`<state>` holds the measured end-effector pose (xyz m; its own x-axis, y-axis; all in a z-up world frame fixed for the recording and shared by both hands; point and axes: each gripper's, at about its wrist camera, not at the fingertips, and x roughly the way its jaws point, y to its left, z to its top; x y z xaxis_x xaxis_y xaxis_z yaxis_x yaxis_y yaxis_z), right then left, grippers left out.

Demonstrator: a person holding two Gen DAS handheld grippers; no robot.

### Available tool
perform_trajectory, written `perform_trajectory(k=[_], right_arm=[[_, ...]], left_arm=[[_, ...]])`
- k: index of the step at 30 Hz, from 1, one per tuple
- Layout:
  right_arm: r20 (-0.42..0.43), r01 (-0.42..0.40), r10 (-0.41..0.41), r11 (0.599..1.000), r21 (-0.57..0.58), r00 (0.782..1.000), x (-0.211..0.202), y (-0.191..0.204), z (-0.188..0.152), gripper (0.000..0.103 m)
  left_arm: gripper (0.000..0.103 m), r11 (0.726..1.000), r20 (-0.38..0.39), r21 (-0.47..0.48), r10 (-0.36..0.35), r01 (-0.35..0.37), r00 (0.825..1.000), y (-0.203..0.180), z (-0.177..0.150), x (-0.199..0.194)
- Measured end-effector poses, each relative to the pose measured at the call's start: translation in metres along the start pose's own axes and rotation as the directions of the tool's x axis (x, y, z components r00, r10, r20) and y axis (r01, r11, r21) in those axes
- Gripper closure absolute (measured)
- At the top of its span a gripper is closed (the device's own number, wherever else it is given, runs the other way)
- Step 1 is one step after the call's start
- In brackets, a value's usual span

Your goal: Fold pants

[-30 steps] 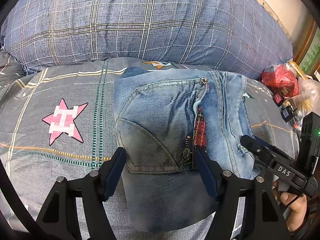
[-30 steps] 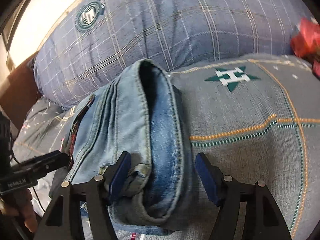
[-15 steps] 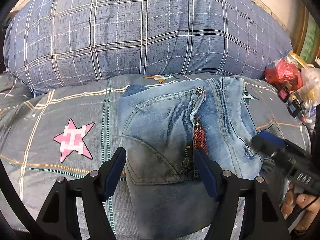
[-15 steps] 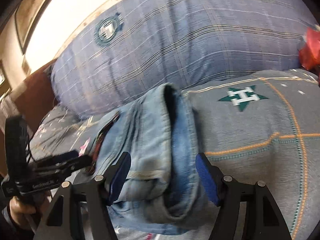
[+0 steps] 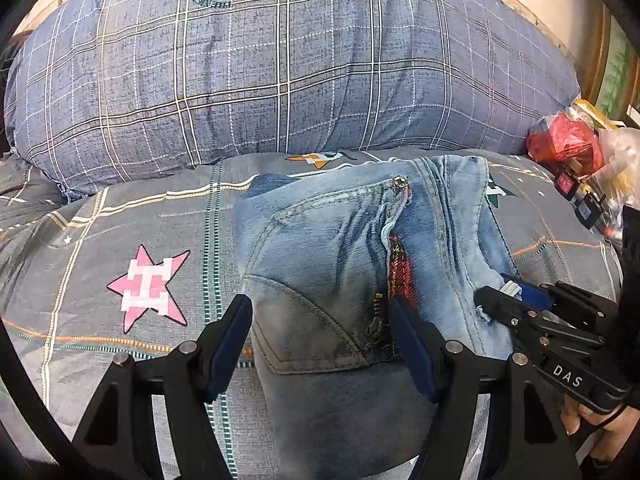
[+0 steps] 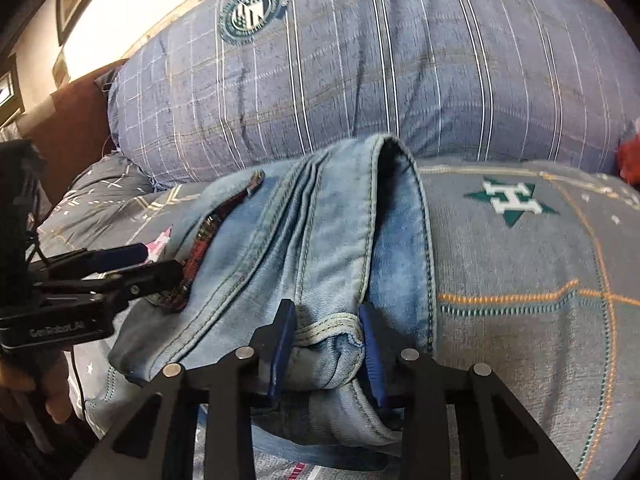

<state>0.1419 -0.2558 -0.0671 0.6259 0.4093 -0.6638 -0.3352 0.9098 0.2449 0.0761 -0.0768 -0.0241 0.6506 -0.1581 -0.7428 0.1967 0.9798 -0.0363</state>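
Light blue jeans [image 5: 332, 256] lie folded in a bundle on the bed, zipper and red plaid lining showing; they also show in the right wrist view [image 6: 320, 248]. My left gripper [image 5: 320, 344] is open, its fingers astride the near pocket part of the jeans. My right gripper [image 6: 326, 352] is shut on a thick fold of the jeans' waistband edge. It shows in the left wrist view [image 5: 508, 296] at the bundle's right side. The left gripper shows in the right wrist view [image 6: 140, 264] at the zipper.
A large blue plaid pillow [image 5: 280, 68] lies behind the jeans. The bed cover [image 5: 100, 240] is grey with star patches. Red and clear plastic bags [image 5: 568, 148] sit at the far right edge of the bed.
My right gripper has closed on the denim fold; it was open before. Both views have tilted up, showing more of the pillow. The left gripper stays open over the jeans.
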Motion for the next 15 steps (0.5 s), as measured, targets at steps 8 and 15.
perform_trajectory(k=[8, 15], right_arm=[[0.004, -0.021, 0.021, 0.996, 0.084, 1.000, -0.006, -0.013, 0.001, 0.047], [0.002, -0.023, 0.023, 0.995, 0.094, 1.000, -0.009, -0.014, 0.002, 0.045]], left_arm=[[0.032, 0.999, 0.006, -0.050, 0.012, -0.011, 1.000, 0.025, -0.002, -0.015], [0.031, 0.986, -0.013, -0.165, 0.016, -0.018, 1.000, 0.063, -0.011, -0.023]])
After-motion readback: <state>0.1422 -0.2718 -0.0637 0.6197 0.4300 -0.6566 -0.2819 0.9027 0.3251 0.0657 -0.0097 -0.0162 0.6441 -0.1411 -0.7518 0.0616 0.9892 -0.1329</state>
